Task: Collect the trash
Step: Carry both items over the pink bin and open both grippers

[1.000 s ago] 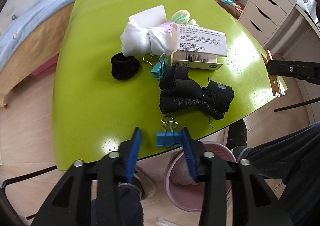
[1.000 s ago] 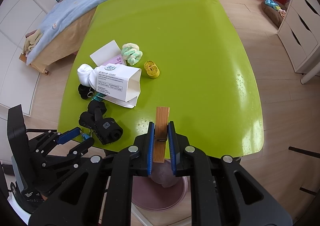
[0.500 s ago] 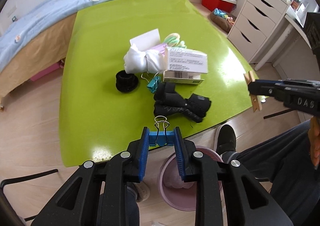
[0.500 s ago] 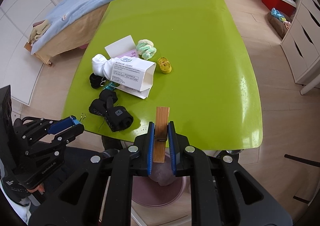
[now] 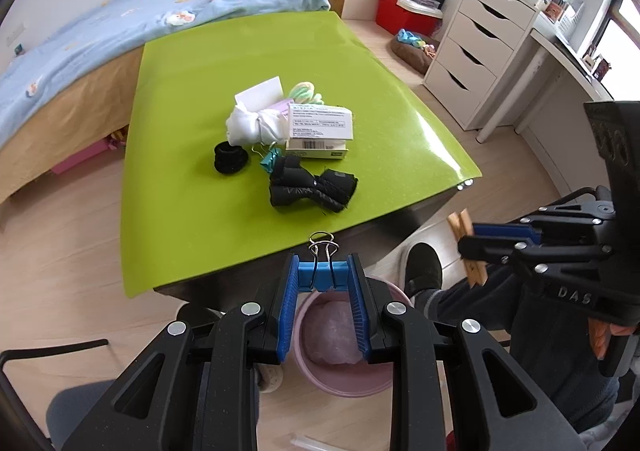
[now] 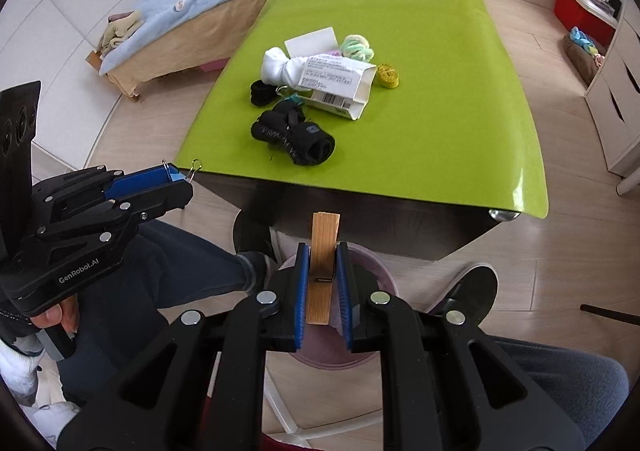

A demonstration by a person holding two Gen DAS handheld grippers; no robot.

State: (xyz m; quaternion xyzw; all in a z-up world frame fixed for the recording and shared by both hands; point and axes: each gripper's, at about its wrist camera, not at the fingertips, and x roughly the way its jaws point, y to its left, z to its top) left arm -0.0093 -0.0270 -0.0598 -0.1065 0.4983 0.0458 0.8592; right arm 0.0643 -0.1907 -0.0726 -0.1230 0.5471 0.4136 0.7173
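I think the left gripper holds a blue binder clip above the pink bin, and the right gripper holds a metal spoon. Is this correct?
Not entirely. The right gripper holds a wooden clothespin, not a spoon, as the right wrist view shows. The left gripper does hold the blue binder clip above the pink bin.

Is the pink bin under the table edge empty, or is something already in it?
Not empty. The pink bin holds a pale crumpled lump, seen in the left wrist view between the fingers; what it is cannot be told.
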